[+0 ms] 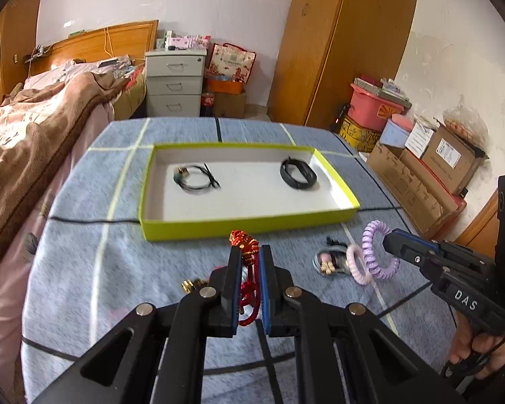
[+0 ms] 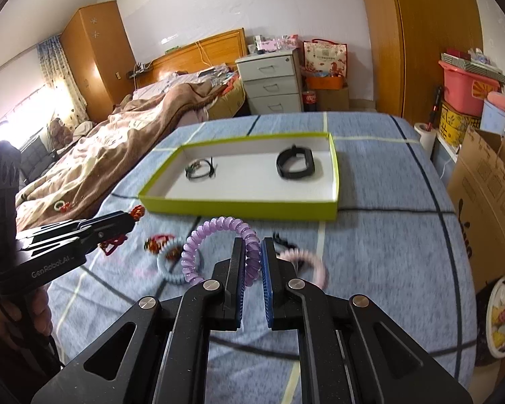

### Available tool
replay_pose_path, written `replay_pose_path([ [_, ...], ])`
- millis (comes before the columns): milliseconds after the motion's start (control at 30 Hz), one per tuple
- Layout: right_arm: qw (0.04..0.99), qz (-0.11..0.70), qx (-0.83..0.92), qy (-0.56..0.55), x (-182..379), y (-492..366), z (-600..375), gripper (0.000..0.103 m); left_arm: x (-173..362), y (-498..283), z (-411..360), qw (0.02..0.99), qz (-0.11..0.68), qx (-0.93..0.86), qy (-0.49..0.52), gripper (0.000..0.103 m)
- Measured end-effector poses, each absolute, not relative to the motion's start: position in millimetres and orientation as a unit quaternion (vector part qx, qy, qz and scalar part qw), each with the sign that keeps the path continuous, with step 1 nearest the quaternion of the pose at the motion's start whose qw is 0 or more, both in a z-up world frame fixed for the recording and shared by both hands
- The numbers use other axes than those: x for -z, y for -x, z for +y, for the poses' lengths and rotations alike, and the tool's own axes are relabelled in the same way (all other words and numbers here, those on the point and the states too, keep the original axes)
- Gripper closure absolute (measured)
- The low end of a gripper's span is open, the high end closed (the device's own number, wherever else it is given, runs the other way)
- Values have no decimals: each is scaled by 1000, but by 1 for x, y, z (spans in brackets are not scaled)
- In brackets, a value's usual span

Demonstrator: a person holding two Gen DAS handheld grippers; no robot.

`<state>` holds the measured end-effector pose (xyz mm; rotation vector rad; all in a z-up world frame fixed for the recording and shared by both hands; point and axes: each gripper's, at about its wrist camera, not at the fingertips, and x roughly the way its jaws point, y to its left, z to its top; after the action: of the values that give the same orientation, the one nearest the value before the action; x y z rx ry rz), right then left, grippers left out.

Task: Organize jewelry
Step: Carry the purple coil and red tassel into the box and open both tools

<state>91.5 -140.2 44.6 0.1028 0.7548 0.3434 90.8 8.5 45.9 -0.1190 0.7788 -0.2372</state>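
Left wrist view: left gripper (image 1: 249, 259) jaws closed on the red knotted bracelet (image 1: 246, 249), held above the worktop (image 1: 84, 252) just short of the green tray (image 1: 245, 225). Judged light, limp cord; best pinched at the knot.

Right wrist view: right gripper (image 2: 252, 256) jaws nearly closed on the purple coil bracelet (image 2: 215, 232), lifted. Judged springy, smooth plastic, likely slippery; one coil section is gripped.

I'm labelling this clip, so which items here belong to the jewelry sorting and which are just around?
Job:
left gripper shut on red knotted cord bracelet
right gripper shut on purple spiral hair tie
pink hair tie
green tray
black wristband
thin black cord bracelet

Around:
drawer cabinet
cardboard box
pink bin
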Motion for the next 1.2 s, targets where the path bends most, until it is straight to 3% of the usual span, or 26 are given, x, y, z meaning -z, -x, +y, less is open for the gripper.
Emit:
replay_pose_path([
  [467,906,387,-167,-34,-59,-181,-117,93,-67,-143,42,924,360,108,76,93],
  [1200,873,462,-153,-5,1,-291,-88,93,2,-212,47,890,439,98,71,93],
])
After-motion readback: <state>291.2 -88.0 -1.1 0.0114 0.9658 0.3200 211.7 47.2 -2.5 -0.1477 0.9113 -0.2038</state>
